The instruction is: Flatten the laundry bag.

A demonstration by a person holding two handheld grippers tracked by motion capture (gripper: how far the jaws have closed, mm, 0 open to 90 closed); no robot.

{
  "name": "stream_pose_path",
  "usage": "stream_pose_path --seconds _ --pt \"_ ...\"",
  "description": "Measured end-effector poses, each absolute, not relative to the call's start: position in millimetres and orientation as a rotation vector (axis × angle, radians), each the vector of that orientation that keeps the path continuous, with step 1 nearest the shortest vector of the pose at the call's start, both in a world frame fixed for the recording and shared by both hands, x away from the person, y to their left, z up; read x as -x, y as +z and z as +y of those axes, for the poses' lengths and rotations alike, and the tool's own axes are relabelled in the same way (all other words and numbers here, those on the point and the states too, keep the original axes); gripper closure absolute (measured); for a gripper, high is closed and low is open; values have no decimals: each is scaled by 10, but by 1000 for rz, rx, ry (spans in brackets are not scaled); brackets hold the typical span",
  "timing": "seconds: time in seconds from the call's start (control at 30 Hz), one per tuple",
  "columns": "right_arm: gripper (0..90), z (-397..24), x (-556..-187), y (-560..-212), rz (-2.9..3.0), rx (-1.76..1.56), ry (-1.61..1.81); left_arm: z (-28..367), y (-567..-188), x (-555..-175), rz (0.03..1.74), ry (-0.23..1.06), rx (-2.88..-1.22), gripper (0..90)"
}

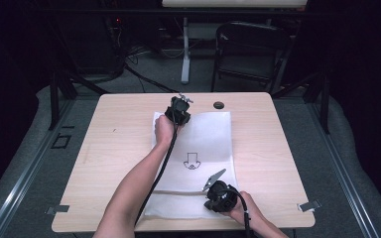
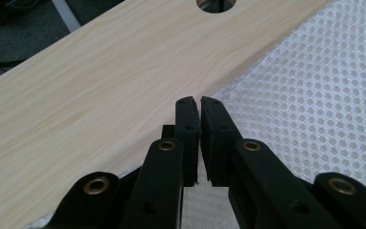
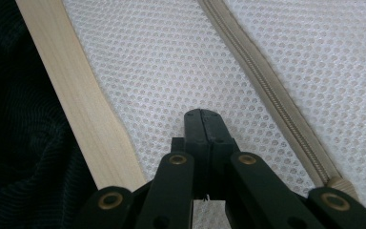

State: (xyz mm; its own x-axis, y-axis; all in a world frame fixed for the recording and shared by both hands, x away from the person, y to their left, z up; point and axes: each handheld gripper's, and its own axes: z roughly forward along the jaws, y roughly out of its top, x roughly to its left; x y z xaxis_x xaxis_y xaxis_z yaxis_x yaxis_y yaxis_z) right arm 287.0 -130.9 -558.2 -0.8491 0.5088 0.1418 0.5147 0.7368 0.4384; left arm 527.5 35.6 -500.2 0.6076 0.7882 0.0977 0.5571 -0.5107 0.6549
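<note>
On the pale wooden surface [image 1: 114, 148], lying flat and spread out: a white mesh bag [image 1: 198, 144] with a zip [image 3: 267, 95] across its near part. Likely very light, limp and floppy; bound to sag and fold once lifted, and to slide easily on the smooth wood. Open weave prone to snagging, so best pinched at a corner, a hem or the stiffer zip band rather than mid-panel.

Left tongs [image 2: 200, 107] at the bag's far left corner, clenched but for a hairline slit; cannot tell whether any mesh is nipped. Right tongs [image 3: 204, 117] clenched tight over the near panel, just beside the zip, close to the surface's near edge; no fabric plainly between.

Bare wood left and right of the bag, a small round hole [image 1: 219, 105] just beyond its far edge. Little margin at the near edge.
</note>
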Motion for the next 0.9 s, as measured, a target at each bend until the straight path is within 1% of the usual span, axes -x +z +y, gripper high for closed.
stream_pose_path --seconds 0.13,0.2,0.23,0.33,0.4,0.47,0.5,0.53,0.57,0.63,0.7,0.77,0.87,0.9 --pt "900 -1310 -2869 -5585 -2907 868 -747 366 -5051 -5326 1076 514 -2249 857" --pt "900 -1313 -2870 -5585 -2905 869 -748 367 -5061 -5343 1073 502 -2247 839" --pt "900 -1317 -2877 -5575 -2917 858 -730 373 -5065 -5350 1069 485 -2240 806" --pt "900 -1323 -2881 -5584 -2902 865 -748 405 -5063 -5361 1070 447 -2218 576" --pt "810 -1335 -2894 -5559 -2914 848 -721 426 -5034 -5347 1063 420 -2196 469" --pt "750 -1328 -2879 -5561 -2905 859 -762 445 -4995 -5319 1046 413 -2195 396" --pt "695 -1332 -2874 -5544 -2895 864 -795 456 -4975 -5299 1042 408 -2189 354" --pt "662 -1341 -2876 -5516 -2888 861 -803 473 -4952 -5276 1034 407 -2192 335" --pt "636 -1369 -2888 -5462 -2923 834 -801 484 -4940 -5259 1032 403 -2187 297" --pt "520 -1411 -2886 -5394 -2921 849 -827 515 -4904 -5212 1016 397 -2180 256" --pt "430 -1477 -2891 -5332 -2913 886 -862 542 -4871 -5155 997 393 -2180 222" --pt "291 -1553 -2901 -5278 -2912 927 -890 566 -4839 -5092 972 393 -2182 193" --pt "184 -1671 -2924 -5223 -2914 993 -914 597 -4796 -4988 933 391 -2181 166" --pt "163 -1709 -2936 -5203 -2924 1009 -900 609 -4783 -4951 923 385 -2180 159"
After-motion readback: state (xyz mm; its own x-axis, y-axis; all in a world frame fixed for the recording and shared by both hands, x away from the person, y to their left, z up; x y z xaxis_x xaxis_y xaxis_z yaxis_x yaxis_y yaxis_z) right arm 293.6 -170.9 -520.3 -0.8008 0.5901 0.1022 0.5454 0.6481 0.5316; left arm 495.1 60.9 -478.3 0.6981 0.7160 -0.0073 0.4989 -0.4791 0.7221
